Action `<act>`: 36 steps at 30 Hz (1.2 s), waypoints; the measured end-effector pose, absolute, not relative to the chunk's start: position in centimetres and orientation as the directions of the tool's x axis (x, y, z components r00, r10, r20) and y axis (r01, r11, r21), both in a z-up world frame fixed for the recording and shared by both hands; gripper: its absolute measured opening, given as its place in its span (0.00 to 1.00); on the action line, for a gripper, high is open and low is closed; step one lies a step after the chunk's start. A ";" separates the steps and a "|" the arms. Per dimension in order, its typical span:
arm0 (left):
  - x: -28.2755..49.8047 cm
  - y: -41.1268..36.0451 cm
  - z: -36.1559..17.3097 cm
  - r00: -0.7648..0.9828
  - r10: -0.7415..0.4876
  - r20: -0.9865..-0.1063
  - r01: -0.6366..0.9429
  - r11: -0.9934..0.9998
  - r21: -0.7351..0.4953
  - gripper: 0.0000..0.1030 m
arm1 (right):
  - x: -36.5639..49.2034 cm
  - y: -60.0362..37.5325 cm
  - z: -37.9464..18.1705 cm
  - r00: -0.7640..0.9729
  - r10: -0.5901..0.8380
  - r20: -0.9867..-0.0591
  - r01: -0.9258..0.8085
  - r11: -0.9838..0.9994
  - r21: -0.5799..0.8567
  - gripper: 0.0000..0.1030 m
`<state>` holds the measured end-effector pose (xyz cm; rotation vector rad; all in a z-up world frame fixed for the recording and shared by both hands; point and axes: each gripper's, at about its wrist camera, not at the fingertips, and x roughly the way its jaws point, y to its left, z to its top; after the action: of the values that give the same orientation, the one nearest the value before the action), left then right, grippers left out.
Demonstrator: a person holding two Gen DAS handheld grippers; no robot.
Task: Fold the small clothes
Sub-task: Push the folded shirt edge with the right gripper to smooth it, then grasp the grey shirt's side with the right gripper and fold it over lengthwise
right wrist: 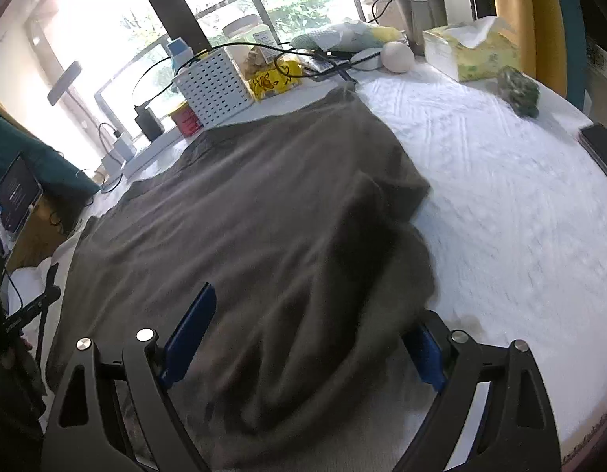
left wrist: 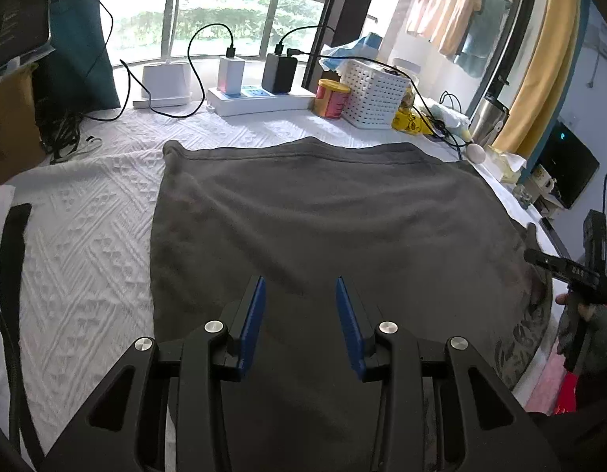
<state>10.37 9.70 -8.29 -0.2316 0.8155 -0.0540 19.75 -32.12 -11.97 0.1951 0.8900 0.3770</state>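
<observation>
Item: grey cloth [left wrist: 303, 212], soft and fleecy, spread nearly flat on a white textured table cover [left wrist: 83, 228]. A stitched hem runs along its far edge. In the right wrist view the cloth [right wrist: 240, 228] shows long shallow wrinkles, and its right side is folded over into a raised, darker hump.

Obscured: the cloth's near edge is cut off behind both grippers. The right view is motion-blurred, so the fold's exact layering cannot be made out. The right gripper appears at the left view's right margin only as a dark frame beside a hand; its fingers are hidden there.

Tools: left gripper [left wrist: 300, 324], jaws moderately apart, blue pads bare, holding nothing, poised over the cloth's near middle. Whether it touches the fabric cannot be told. Right gripper [right wrist: 303, 342], jaws spread wide; bunched cloth lies between them, the right finger at the cloth's edge and partly covered by it, the left finger clear above the fabric. Nothing clamped.

Background: white basket [left wrist: 376, 92], red tin [left wrist: 332, 99], power strip [left wrist: 260, 99], tissue box [right wrist: 470, 51].
</observation>
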 end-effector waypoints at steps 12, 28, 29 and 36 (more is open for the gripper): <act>13.0 11.5 -8.4 0.676 -0.135 -0.725 -0.073 0.966 -0.247 0.38 | 24.1 -29.9 -11.9 0.557 0.397 -0.729 -0.286 0.916 0.280 0.87; 15.1 12.1 -7.6 0.680 -0.170 -0.713 -0.024 0.967 -0.254 0.38 | 26.3 -27.0 -12.1 0.564 0.327 -0.758 -0.365 0.922 0.126 0.22; 15.1 12.2 -7.5 0.682 -0.171 -0.711 -0.022 0.967 -0.254 0.38 | 26.3 -26.9 -12.1 0.566 0.326 -0.757 -0.365 0.923 0.125 0.21; 13.9 13.3 -7.3 0.697 -0.169 -0.697 -0.030 0.964 -0.264 0.38 | 25.4 -25.0 -10.1 0.598 0.350 -0.721 -0.404 0.908 0.106 0.17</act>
<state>13.95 13.27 -7.26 -0.2646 0.7984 -0.0783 25.44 -24.98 -10.06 -0.0711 0.8201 0.4382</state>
